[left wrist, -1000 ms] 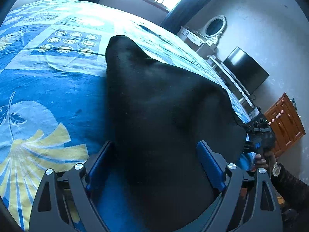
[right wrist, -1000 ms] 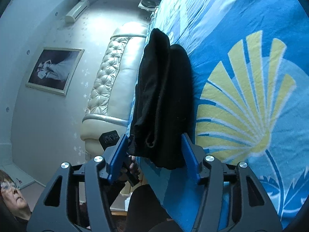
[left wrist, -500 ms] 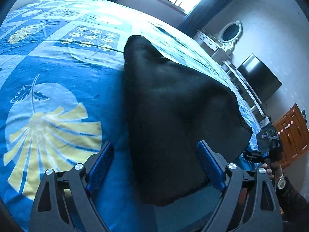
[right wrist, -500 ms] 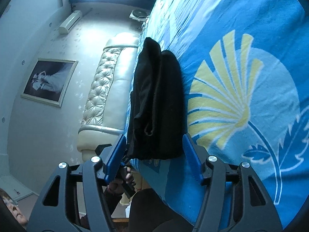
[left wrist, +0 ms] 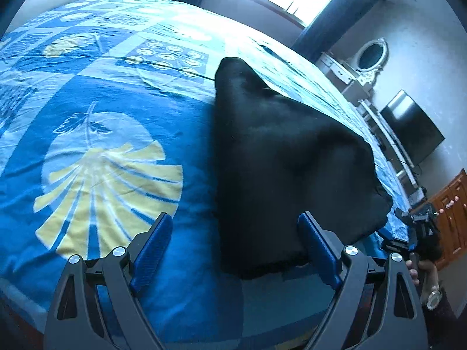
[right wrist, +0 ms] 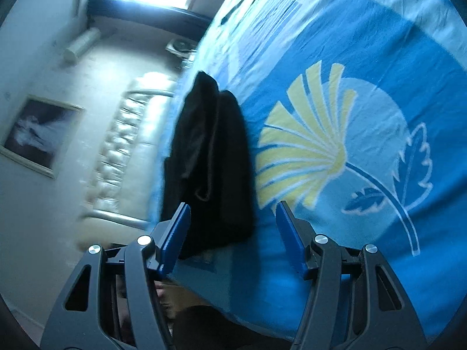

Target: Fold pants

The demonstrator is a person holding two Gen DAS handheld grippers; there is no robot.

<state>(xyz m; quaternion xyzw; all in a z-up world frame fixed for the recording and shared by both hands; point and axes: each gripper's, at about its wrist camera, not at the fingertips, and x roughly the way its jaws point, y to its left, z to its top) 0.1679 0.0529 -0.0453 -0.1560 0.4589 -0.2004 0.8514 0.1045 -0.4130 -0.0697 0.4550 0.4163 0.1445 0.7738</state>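
Two blue ribbed pads of my left tongs point(left wrist: 233, 248) stand apart, empty, above the bedspread point(left wrist: 87, 134); the soft black folded pants point(left wrist: 286, 160) lie just ahead. My right tongs point(right wrist: 232, 233) gape too, the layered pants point(right wrist: 210, 160) near the bed's edge.

Black pants point(left wrist: 286, 169), folded into a thick compact stack w/ layered edges showing, lying flat on blue patterned bed, near its edge, beside yellow fan print.
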